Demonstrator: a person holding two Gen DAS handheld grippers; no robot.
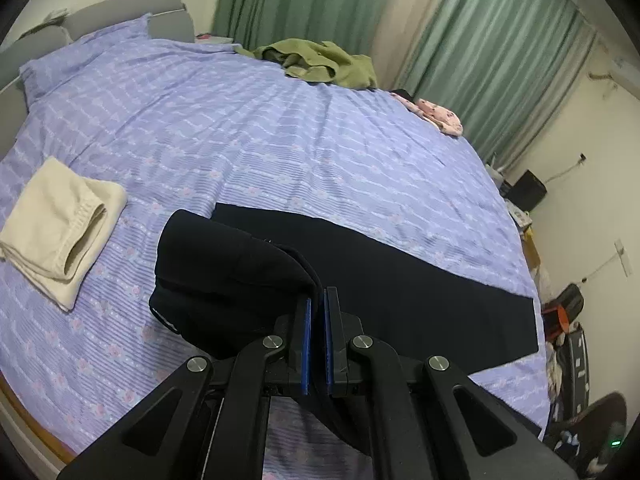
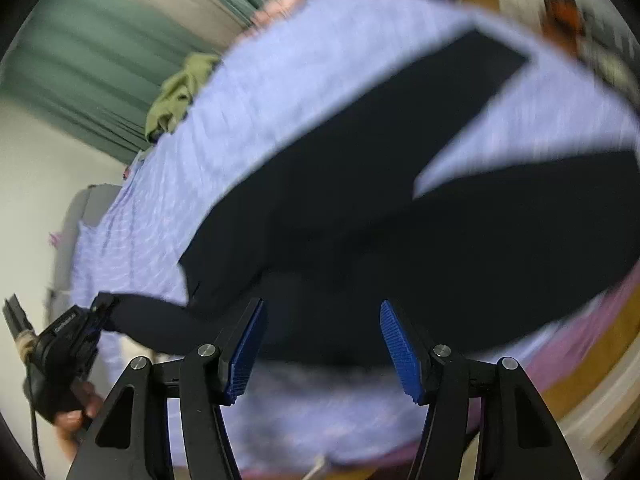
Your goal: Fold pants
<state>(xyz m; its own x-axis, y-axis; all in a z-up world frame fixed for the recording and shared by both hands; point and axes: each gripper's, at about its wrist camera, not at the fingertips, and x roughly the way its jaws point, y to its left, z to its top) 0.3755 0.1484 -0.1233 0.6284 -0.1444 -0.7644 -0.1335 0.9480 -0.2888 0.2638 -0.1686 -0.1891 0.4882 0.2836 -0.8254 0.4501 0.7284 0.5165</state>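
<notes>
Black pants (image 1: pixel 400 280) lie on the bed's purple sheet (image 1: pixel 240 140). My left gripper (image 1: pixel 319 300) is shut on the waistband end of the pants, lifted and bunched to its left. In the blurred right wrist view the pants (image 2: pixel 400 220) spread with two legs apart toward the upper right. My right gripper (image 2: pixel 322 320) is open and empty just above the pants' near edge. The left gripper (image 2: pixel 80 332) shows at the lower left of that view, holding a corner of the pants.
A folded cream garment (image 1: pixel 60 232) lies on the bed's left. An olive garment (image 1: pixel 320 60) and a pink floral cloth (image 1: pixel 436 114) lie at the far edge by green curtains (image 1: pixel 500 60). Clutter stands on the floor at the right (image 1: pixel 568 320).
</notes>
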